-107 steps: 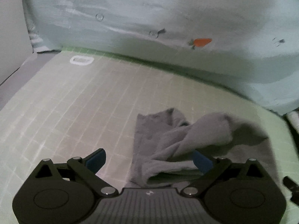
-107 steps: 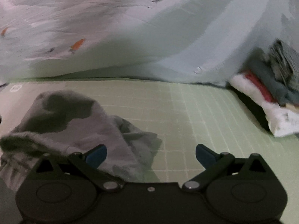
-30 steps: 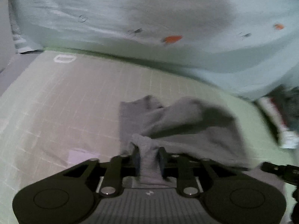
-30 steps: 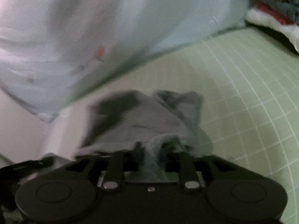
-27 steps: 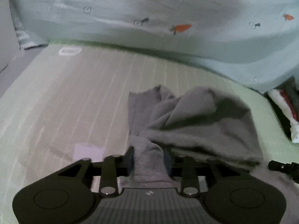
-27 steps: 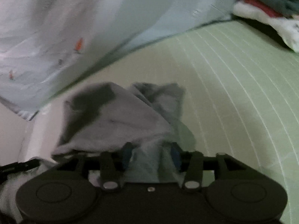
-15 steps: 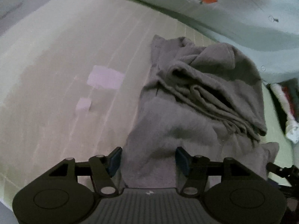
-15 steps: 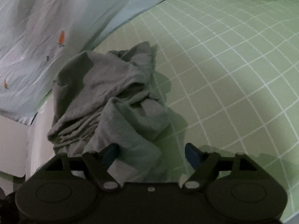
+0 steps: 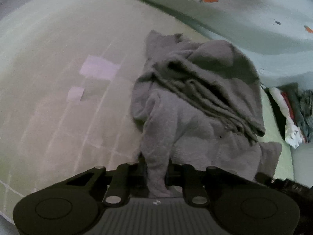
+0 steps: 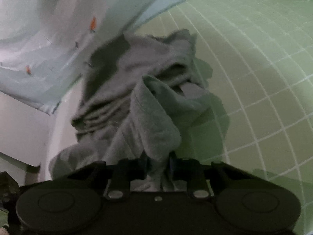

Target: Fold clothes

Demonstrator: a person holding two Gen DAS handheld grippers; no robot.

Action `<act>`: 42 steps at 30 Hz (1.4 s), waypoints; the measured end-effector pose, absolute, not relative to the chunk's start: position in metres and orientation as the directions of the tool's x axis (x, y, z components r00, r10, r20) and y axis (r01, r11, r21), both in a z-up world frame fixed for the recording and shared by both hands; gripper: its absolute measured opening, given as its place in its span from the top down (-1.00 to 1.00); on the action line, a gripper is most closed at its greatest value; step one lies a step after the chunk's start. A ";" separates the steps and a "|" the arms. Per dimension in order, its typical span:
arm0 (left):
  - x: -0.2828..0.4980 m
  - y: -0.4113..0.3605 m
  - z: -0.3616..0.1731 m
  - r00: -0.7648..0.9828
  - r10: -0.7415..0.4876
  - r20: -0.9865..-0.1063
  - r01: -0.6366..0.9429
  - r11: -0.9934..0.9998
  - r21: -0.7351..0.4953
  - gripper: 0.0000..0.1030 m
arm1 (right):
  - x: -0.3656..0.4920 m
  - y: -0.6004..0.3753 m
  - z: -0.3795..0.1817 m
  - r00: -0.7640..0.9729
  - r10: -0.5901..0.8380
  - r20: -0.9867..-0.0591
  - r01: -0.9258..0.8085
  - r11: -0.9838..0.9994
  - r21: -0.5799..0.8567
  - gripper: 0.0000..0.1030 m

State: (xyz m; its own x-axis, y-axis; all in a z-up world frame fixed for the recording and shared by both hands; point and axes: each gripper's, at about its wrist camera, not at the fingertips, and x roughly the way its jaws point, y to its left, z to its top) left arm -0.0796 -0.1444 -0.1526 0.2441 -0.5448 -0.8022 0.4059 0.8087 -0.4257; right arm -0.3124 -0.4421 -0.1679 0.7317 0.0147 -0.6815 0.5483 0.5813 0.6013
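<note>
A crumpled grey garment (image 9: 197, 90) lies bunched on the green gridded mat (image 9: 58, 58). My left gripper (image 9: 155, 168) is shut on the garment's near edge, and the cloth rises in a strip between its jaws. In the right wrist view the same grey garment (image 10: 137, 90) shows, and my right gripper (image 10: 157, 166) is shut on another near part of it, with a thick fold bulging just ahead of the jaws. Both grippers hold the cloth lifted above the mat (image 10: 264, 78).
A pale blue sheet with small carrot prints (image 9: 244, 5) hangs along the far edge of the mat and also shows in the right wrist view (image 10: 58, 29). A pile of folded clothes (image 9: 293, 113) sits at the right. Pale tape patches (image 9: 97, 68) mark the mat.
Half a second ago both grippers were open over the garment. Both have since shut on its near edge and pulled the cloth up.
</note>
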 end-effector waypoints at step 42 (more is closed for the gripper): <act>0.041 -0.292 -0.095 0.330 -0.501 -0.800 0.417 0.838 -0.353 -0.06 | -0.162 -0.548 -0.160 0.754 -0.079 -0.653 0.589 0.522 0.617 -0.22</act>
